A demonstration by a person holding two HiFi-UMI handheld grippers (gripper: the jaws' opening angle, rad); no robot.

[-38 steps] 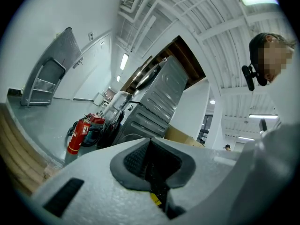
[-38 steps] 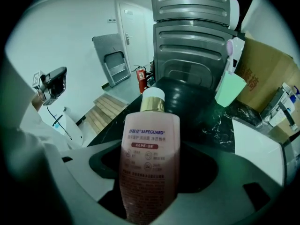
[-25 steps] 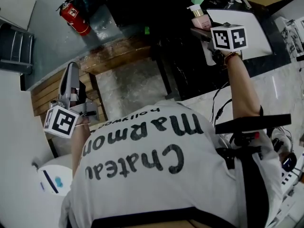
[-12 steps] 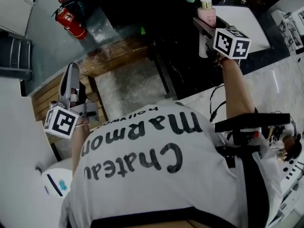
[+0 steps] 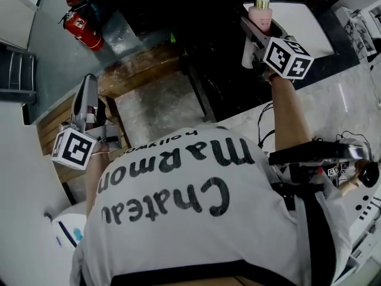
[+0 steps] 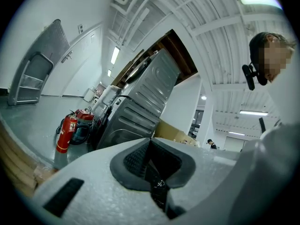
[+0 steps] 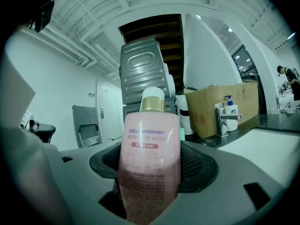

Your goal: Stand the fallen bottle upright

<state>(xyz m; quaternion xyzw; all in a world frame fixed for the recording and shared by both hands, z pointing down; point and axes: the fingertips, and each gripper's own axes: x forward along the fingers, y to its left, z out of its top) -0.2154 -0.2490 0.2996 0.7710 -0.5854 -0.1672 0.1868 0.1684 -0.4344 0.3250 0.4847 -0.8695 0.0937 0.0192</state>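
Holding pink bottle [image 7: 149, 144], right gripper [image 7: 152, 177] clamped

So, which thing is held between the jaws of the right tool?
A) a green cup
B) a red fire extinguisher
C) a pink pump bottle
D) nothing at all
C: in the right gripper view the pink bottle sits clamped between the two jaws of the right tool, its gold collar and white cap pointing away.
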